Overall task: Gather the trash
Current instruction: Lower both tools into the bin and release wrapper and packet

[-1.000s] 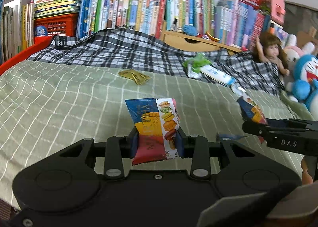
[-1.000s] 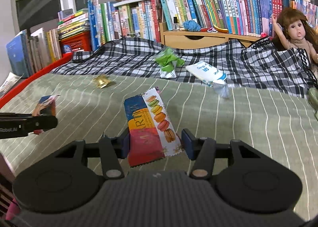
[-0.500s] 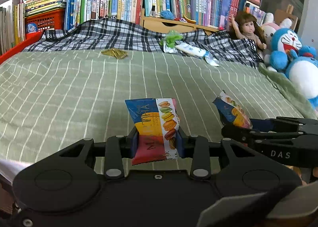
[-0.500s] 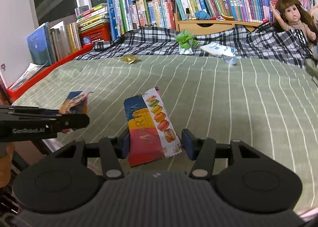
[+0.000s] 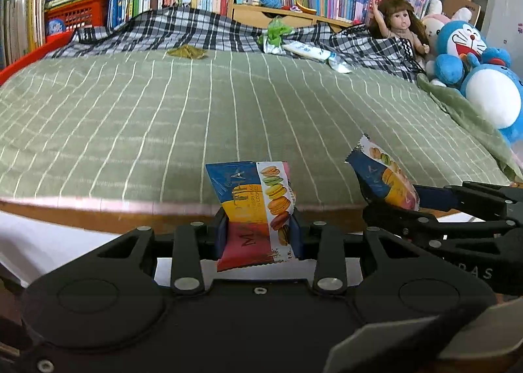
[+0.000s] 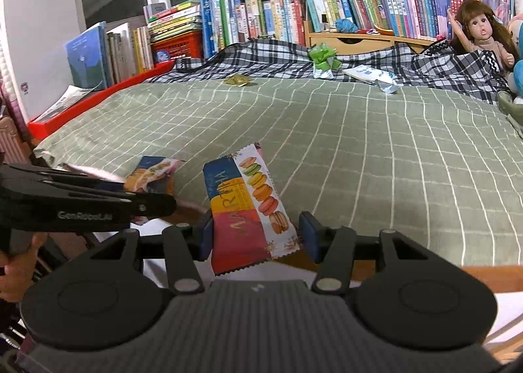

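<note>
In the left wrist view my left gripper [image 5: 258, 230] is shut on a macaron cookie wrapper [image 5: 251, 196], which stands upright between the blue pads over the near edge of the bed. My right gripper [image 6: 257, 234] is shut on a second, identical wrapper [image 6: 245, 206]. Each gripper shows in the other's view: the right one [image 5: 425, 206] with its wrapper [image 5: 382, 177], the left one [image 6: 98, 199] with its wrapper [image 6: 153, 173]. Far back on the green striped bedspread [image 5: 196, 118] lie a gold wrapper [image 5: 186, 52], a crumpled green wrapper [image 5: 274, 34] and a white packet [image 5: 307, 50].
The wooden bed edge [image 5: 98, 212] runs just in front of both grippers. A plaid blanket [image 6: 268, 59] and rows of books [image 6: 261, 13] lie behind. At the right sit a doll [image 5: 402, 23] and blue plush toys [image 5: 483, 78]. A red rail [image 6: 98, 95] borders the left side.
Both grippers have drawn back from over the bed to its near edge, each still holding its wrapper. The wooden bed edge has come into view below them.
</note>
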{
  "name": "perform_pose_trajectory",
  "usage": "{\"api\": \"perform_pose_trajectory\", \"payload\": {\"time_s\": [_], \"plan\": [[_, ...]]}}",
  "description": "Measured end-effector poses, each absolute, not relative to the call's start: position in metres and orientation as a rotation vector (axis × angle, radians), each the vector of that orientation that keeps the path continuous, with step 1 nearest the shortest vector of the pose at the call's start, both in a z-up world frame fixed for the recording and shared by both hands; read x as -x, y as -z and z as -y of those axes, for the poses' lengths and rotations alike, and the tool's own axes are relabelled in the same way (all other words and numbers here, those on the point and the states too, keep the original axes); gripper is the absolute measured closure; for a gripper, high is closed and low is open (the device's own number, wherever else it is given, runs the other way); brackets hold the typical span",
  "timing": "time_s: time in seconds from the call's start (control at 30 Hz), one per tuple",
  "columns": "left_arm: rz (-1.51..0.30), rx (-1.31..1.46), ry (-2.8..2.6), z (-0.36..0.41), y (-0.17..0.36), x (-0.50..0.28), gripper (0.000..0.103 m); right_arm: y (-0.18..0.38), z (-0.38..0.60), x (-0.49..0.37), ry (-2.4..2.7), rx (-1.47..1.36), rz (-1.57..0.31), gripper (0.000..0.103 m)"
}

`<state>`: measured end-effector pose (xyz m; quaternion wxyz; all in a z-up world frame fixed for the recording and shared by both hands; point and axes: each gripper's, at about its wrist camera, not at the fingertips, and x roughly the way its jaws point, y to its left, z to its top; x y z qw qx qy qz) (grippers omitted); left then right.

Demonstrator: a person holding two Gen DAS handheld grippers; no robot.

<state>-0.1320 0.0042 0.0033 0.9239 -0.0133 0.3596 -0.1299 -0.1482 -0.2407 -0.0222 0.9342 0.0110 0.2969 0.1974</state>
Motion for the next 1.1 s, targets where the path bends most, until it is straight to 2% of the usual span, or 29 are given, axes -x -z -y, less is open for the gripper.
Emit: {"api": "perform_pose_trajectory", "payload": {"time_s": [0.37,1.1], "plan": [[-0.792,0.007,0.266,-0.005,0.016,0.155,0.068,0.051,0.236,0.171,-0.412,-0.016,-0.688,0.045],[-1.052,-0.018,0.240,-0.001,0.103,0.140,0.066,0.124,0.236,0.162,-0.347,-0.090,-0.928,0.043]]}}
